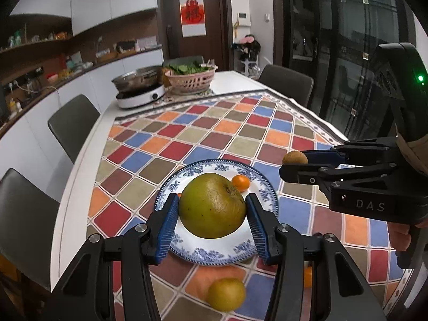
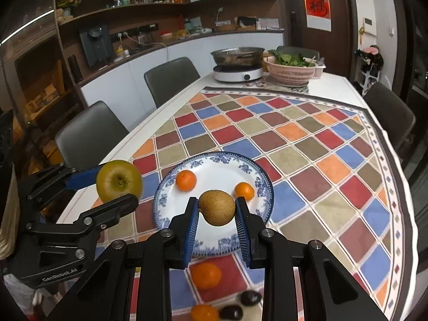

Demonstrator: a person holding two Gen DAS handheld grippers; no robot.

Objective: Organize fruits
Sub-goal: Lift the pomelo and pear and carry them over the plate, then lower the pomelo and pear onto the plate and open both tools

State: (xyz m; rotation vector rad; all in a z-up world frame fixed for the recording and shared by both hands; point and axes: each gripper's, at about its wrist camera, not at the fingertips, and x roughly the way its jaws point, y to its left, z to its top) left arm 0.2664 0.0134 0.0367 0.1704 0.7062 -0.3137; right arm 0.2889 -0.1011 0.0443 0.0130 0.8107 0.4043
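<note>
My left gripper [image 1: 212,220] is shut on a large green apple [image 1: 212,205] and holds it above the blue-and-white plate [image 1: 214,251]; the apple also shows in the right wrist view [image 2: 119,180], left of the plate [image 2: 214,163]. My right gripper [image 2: 216,218] is shut on a small brown pear [image 2: 216,207] over the plate's near side; it also shows in the left wrist view [image 1: 295,157]. Two tangerines [image 2: 186,180] [image 2: 244,191] lie on the plate.
On the checkered cloth near me lie a yellow-green fruit [image 1: 226,294], two tangerines [image 2: 206,275] [image 2: 203,313] and two dark fruits [image 2: 250,297]. A hotpot cooker [image 2: 236,65] and a pink basket of greens [image 2: 291,71] stand at the far end. Chairs surround the table.
</note>
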